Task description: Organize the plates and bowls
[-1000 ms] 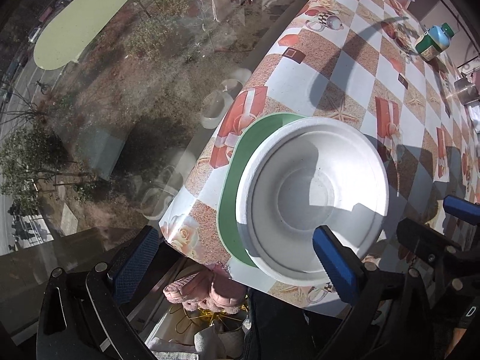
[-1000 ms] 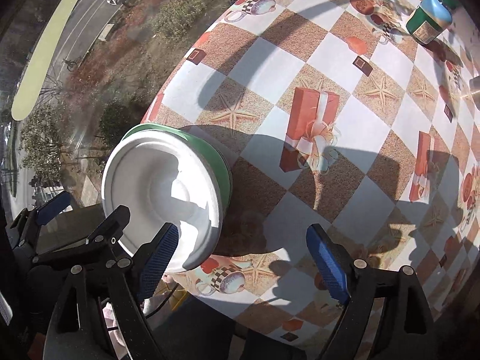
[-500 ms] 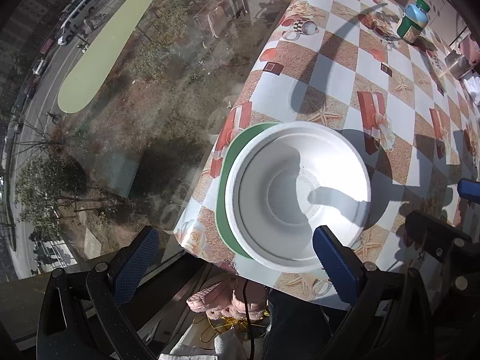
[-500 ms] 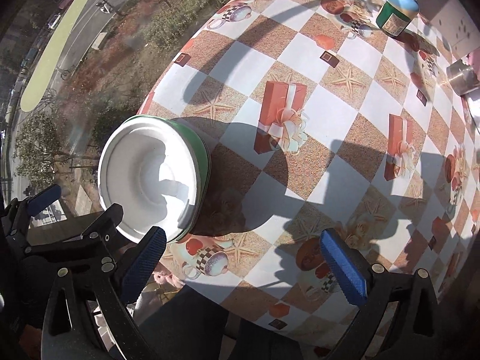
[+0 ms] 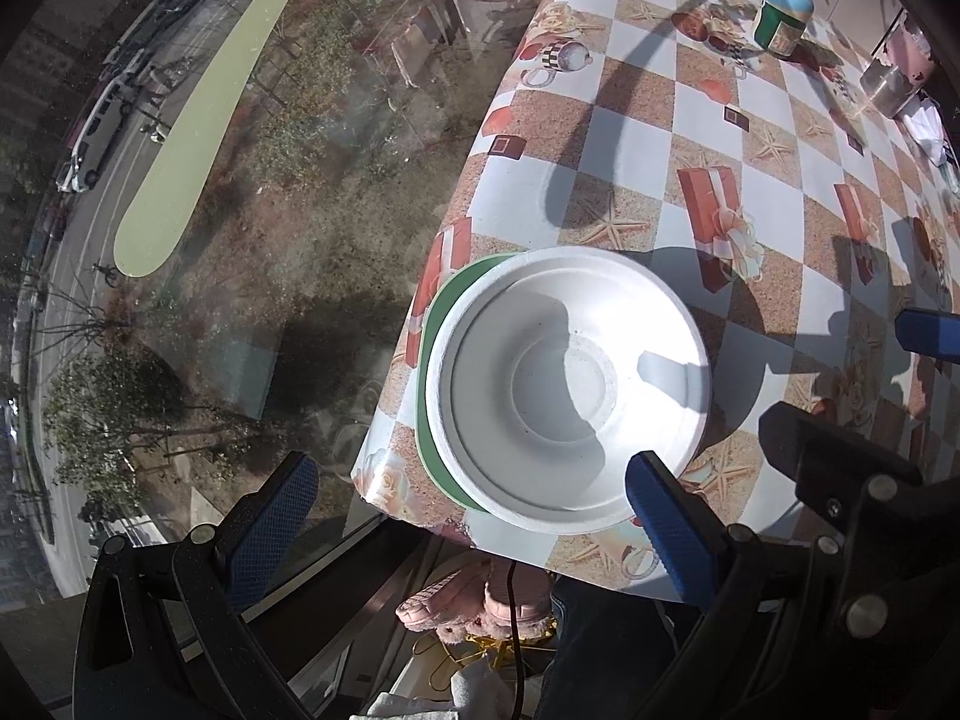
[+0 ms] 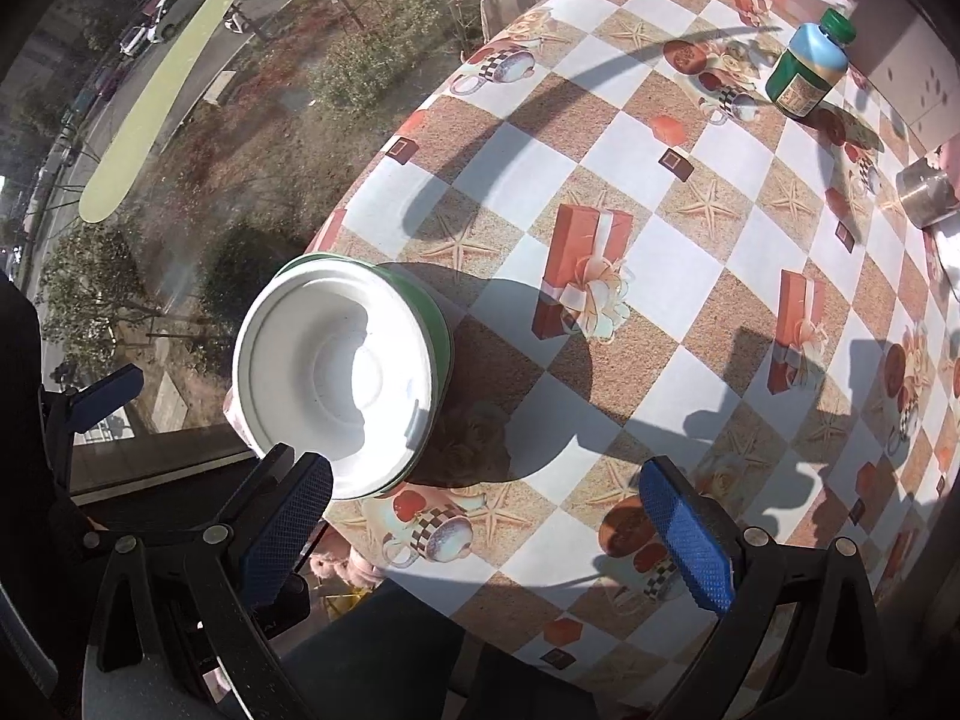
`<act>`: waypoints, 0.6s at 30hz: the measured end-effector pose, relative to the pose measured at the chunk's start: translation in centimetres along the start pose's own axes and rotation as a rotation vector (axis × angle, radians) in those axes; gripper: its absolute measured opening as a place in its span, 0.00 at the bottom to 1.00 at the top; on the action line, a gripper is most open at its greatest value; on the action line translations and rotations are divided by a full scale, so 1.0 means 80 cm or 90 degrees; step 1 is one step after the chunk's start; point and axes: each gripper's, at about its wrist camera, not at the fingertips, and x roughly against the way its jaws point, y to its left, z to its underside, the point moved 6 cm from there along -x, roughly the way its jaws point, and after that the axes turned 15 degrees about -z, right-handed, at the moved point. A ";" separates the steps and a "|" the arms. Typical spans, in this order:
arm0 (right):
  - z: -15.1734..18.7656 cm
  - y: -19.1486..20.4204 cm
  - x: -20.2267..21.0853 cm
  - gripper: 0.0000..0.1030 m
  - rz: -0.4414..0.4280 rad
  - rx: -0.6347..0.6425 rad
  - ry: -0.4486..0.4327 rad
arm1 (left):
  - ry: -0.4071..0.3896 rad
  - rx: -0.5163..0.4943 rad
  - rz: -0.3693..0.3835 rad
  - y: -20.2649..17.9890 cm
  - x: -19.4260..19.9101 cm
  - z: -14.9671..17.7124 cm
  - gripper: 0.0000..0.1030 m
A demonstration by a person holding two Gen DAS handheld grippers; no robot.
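White round foam bowl (image 5: 570, 384) sat on green plate (image 5: 435, 324) at bench (image 5: 774, 210) corner — just ahead of left hand-held gripper (image 5: 468, 516), nearer than right hand-held gripper (image 6: 486, 516); both gaped empty.

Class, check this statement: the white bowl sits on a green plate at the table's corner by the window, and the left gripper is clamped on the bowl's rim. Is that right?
Not quite. The left gripper is open and grips nothing, as the left wrist view shows. The white bowl does sit on the green plate at the table's corner by the window.
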 end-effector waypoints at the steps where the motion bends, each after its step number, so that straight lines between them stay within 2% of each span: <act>1: 0.000 0.001 0.000 1.00 0.000 0.001 -0.001 | 0.000 -0.001 -0.001 0.000 0.000 -0.001 0.99; 18: -0.004 0.004 0.001 1.00 -0.001 0.009 0.001 | -0.004 -0.008 -0.015 -0.001 0.006 -0.003 0.99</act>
